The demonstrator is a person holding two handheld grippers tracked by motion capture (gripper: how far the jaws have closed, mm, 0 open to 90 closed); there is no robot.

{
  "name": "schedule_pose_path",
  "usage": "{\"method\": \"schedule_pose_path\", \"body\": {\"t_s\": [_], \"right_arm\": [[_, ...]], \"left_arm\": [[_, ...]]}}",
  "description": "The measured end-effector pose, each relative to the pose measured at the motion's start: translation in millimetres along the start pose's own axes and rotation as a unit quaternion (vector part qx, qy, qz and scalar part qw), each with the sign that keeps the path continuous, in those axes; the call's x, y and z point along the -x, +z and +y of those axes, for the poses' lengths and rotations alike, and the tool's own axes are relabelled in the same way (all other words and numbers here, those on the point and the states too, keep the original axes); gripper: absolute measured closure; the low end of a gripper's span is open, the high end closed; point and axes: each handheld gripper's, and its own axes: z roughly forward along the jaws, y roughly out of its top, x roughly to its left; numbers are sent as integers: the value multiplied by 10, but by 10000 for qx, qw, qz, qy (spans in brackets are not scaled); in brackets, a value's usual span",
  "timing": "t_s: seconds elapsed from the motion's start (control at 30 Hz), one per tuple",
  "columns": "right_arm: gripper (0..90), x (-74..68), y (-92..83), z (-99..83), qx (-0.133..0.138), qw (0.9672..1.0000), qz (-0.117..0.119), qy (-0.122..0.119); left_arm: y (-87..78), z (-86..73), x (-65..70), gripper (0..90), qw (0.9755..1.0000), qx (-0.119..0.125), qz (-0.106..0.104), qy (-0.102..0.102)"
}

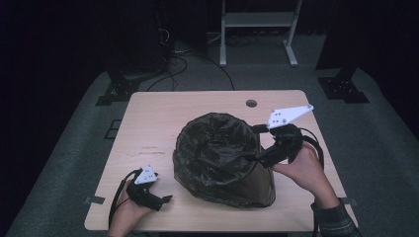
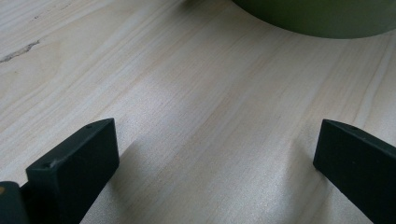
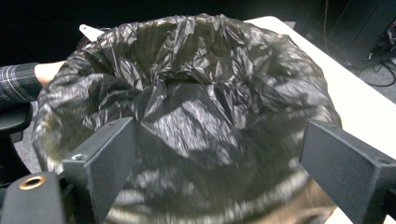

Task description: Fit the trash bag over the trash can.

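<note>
One bin (image 1: 257,185) – one black liner (image 1: 217,148)

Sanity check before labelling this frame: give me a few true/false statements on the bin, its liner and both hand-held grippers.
1. A crinkled black plastic bag lines the round bin. True.
2. The left hand-held gripper is shut on the bag. False: its jaws stand wide apart over bare pale wooden table, at the near left edge.
3. The right hand-held gripper is at the bin's right rim. True.
4. The right hand-held gripper's jaws are closed. False: they are spread, the bag between and beyond them.
5. The bin lies tipped on its side. False: it stands upright, mouth up.
</note>
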Motion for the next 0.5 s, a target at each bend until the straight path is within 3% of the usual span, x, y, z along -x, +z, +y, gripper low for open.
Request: {"method": "schedule_pose_path", "body": {"t_s": [0.5], "right_arm": [[100, 38, -230, -523, 285, 9992, -113, 240]], "left_arm": [[0, 0, 0, 0, 10000, -2, -1, 0]]}}
